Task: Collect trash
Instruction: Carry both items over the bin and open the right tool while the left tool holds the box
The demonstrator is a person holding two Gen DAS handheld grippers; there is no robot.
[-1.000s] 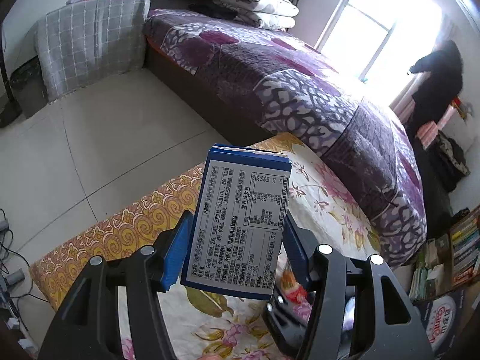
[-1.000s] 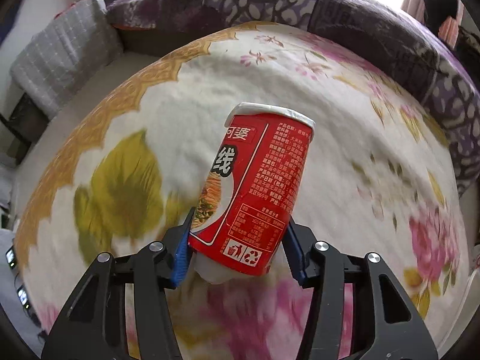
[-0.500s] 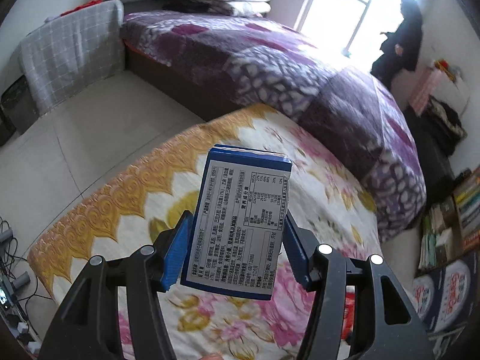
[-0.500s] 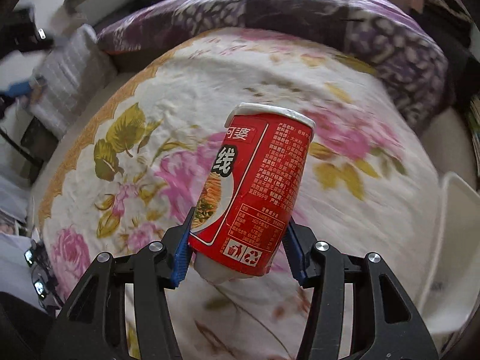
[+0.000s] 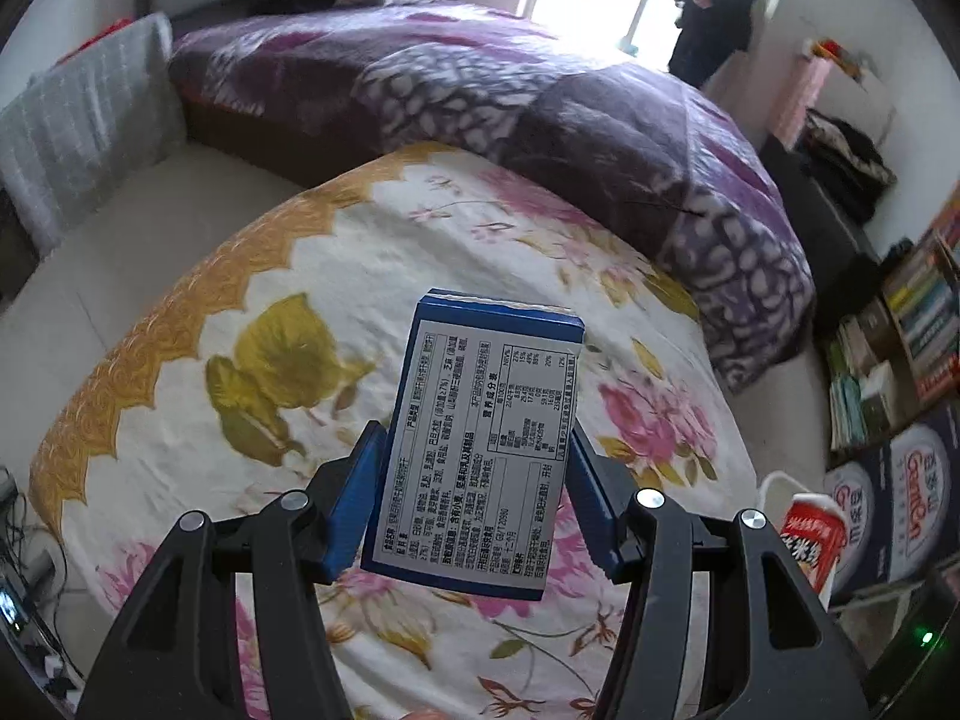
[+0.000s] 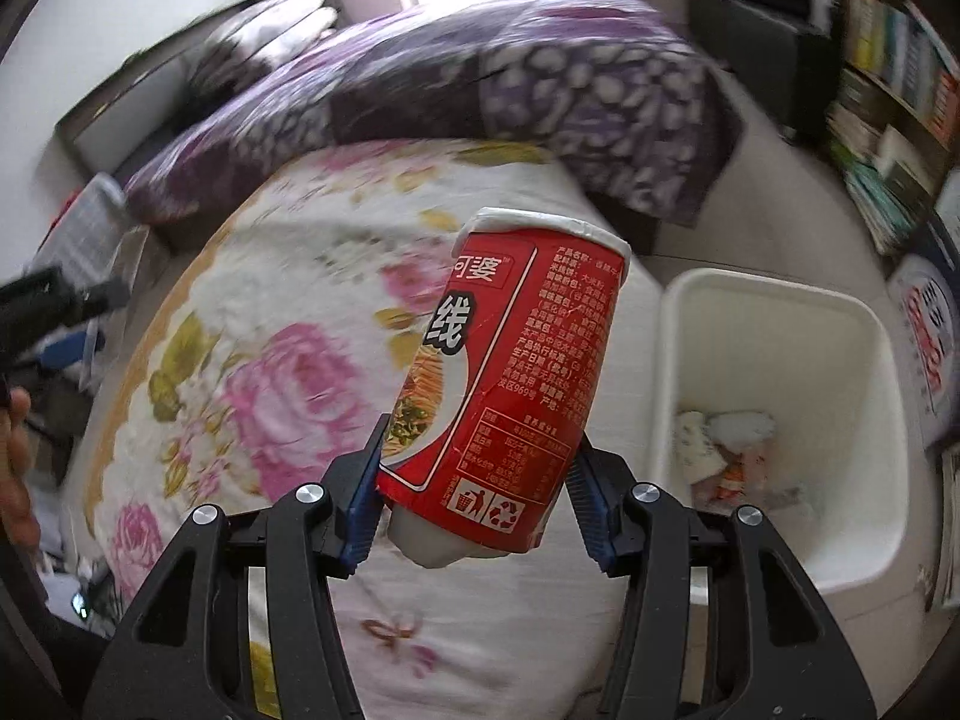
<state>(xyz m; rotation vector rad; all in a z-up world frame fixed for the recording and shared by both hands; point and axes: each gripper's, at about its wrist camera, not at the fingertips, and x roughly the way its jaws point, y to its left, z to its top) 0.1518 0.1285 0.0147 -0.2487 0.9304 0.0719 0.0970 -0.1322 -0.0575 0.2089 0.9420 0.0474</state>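
Note:
My left gripper [image 5: 468,501] is shut on a blue carton [image 5: 480,444] with a white printed label, held upright above the floral blanket [image 5: 336,276]. My right gripper [image 6: 477,498] is shut on a red noodle cup [image 6: 510,372] with a white rim, tilted a little to the right. That cup [image 5: 810,537] also shows at the lower right of the left wrist view. A white trash bin [image 6: 774,306] stands right of the cup on the floor, with crumpled paper and wrappers [image 6: 720,450] at its bottom.
A bed under a purple patterned quilt [image 5: 540,96] lies behind the floral blanket. Bookshelves [image 6: 888,72] and printed boxes [image 5: 900,492] line the right side. A grey checked cushion [image 5: 72,120] stands at the left. A person in dark clothes [image 5: 714,6] is by the window. A hand [image 6: 15,468] shows at left.
Both grippers have swung to the right over the floral blanket, still holding their items. The white bin has come into full view beside the cup, and the red cup now shows in the left wrist view.

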